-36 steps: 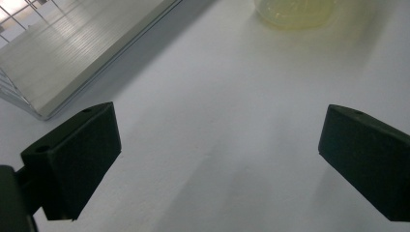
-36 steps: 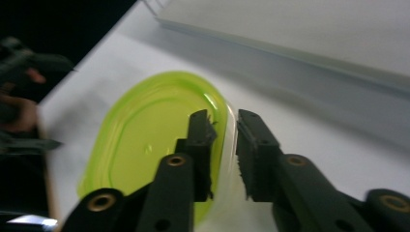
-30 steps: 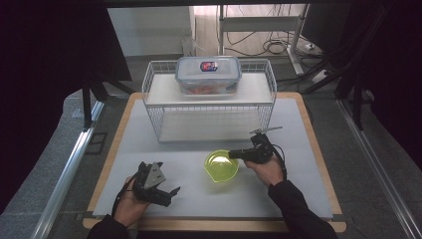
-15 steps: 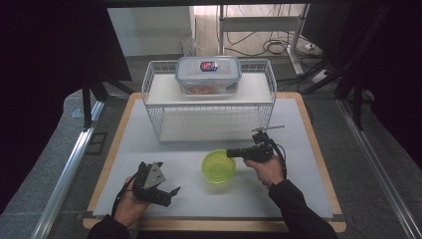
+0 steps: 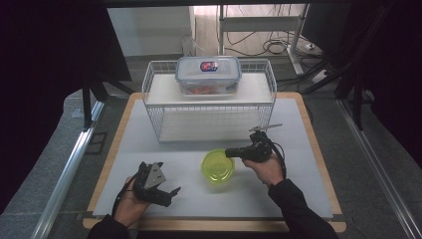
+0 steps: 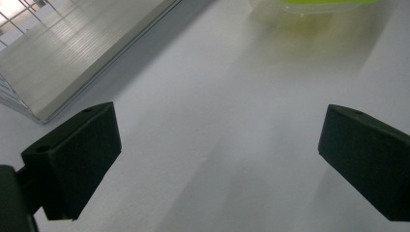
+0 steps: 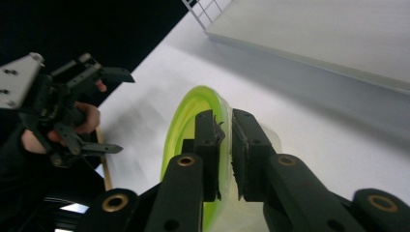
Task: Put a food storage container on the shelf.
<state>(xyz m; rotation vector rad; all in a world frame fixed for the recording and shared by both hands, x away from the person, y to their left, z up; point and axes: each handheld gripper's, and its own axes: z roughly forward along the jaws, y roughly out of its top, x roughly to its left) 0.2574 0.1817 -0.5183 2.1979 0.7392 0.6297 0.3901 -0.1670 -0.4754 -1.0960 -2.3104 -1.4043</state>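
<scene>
The right tongs point(image 5: 230, 153) are clamped on the rim of a yellow-green bowl point(image 5: 218, 167), their 2 jaws nearly together with the thin wall of the bowl pinched between them; in the right gripper view the right tongs point(image 7: 226, 145) grip the near edge of the bowl point(image 7: 186, 121), 1 jaw inside the rim and 1 outside. The jaws have just been opening a trifle, yet the rim sits between them and the pads press on it. The bowl rests on the white desk point(image 5: 199, 199), reaching out from the tips of the right tongs toward the left tongs point(image 5: 171, 194), which are well apart from it. The left tongs stand wide apart with nothing between them, hovering low over bare desk; in the left gripper view only white surface lies between the jaws, and the bowl point(image 6: 314, 6) sits far ahead of them, past their tips. Beyond the right tongs, on the far side of the bowl, stands a white wire rack point(image 5: 209, 107) with 2 shelves, and on its upper shelf a clear lidded container point(image 5: 208, 74) with something reddish inside, well apart from both tongs.
</scene>
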